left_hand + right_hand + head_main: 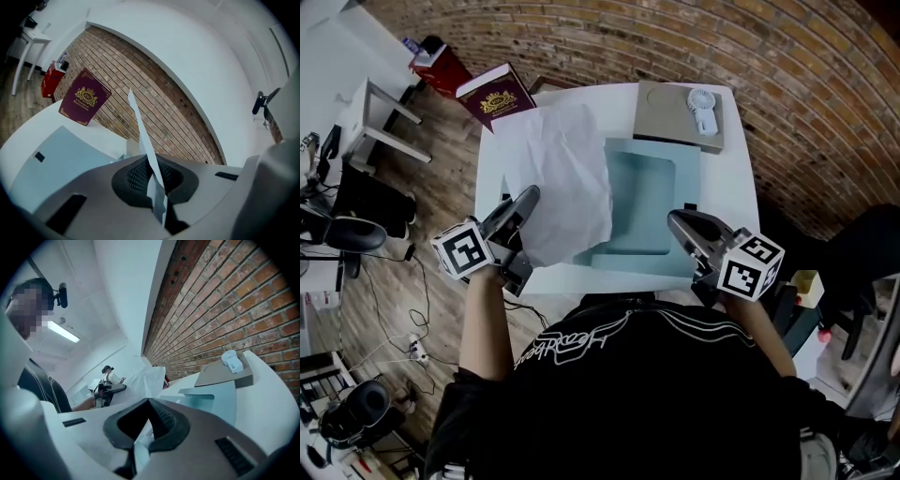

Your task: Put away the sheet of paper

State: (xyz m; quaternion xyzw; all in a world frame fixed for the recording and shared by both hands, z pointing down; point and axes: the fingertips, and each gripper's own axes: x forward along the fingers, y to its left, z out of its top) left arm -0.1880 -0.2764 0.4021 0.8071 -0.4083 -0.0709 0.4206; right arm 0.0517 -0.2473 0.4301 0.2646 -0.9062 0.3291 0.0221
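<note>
A white sheet of paper [562, 178] hangs lifted over the left half of the white table [731, 187]. My left gripper [530, 195] is shut on its near left edge. In the left gripper view the sheet [140, 126] stands edge-on, pinched between the jaws of the left gripper [152, 176]. A pale blue folder [642, 197] lies open on the table, right of the paper. My right gripper [675, 220] is at the folder's near right edge. In the right gripper view the jaws of the right gripper [145, 427] are shut on a thin pale blue edge of the folder [215, 399].
A maroon book [495, 94] leans at the table's far left corner. A flat grey box [666, 117] carrying a small white fan [701, 108] lies at the far right. Behind the table is a brick wall. An office chair [356, 234] and cables are on the floor at left.
</note>
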